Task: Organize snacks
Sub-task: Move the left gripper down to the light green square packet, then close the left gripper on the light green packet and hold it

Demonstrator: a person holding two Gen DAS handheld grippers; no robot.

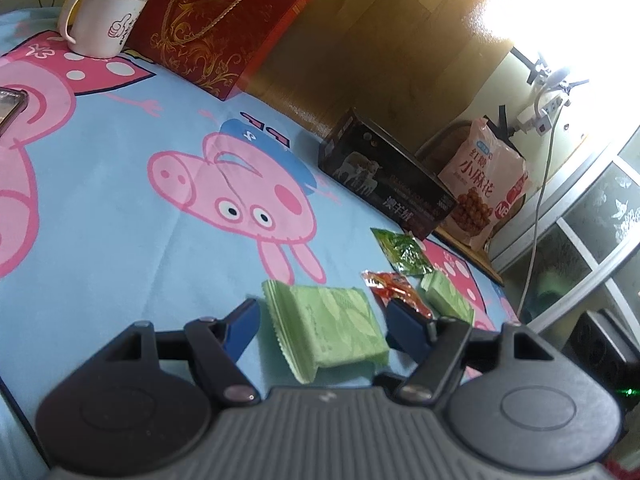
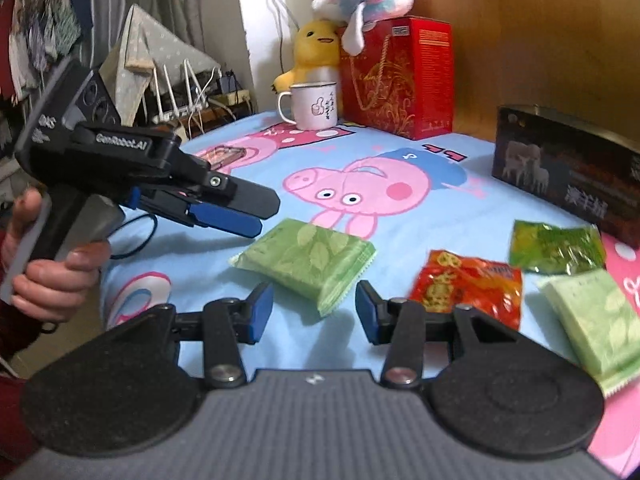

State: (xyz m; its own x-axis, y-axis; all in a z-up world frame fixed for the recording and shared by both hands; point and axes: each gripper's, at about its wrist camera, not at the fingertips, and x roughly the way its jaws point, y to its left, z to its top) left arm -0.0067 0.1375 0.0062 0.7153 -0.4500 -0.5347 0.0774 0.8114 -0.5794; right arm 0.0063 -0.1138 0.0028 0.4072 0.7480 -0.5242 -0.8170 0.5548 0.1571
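Note:
A light green leaf-print snack pack lies on the blue cartoon-pig cloth between the open blue fingers of my left gripper, not clamped. The same pack shows in the right wrist view, just ahead of my open, empty right gripper. My left gripper hovers just left of the pack there. A red-orange snack bag, a dark green snack bag and a second light green pack lie to the right. They also show in the left wrist view: red bag, dark green bag, second pack.
A dark box with sheep pictures stands at the right, a red gift bag, a white mug and plush toys at the back. A pink snack bag leans beyond the dark box. A phone lies far left.

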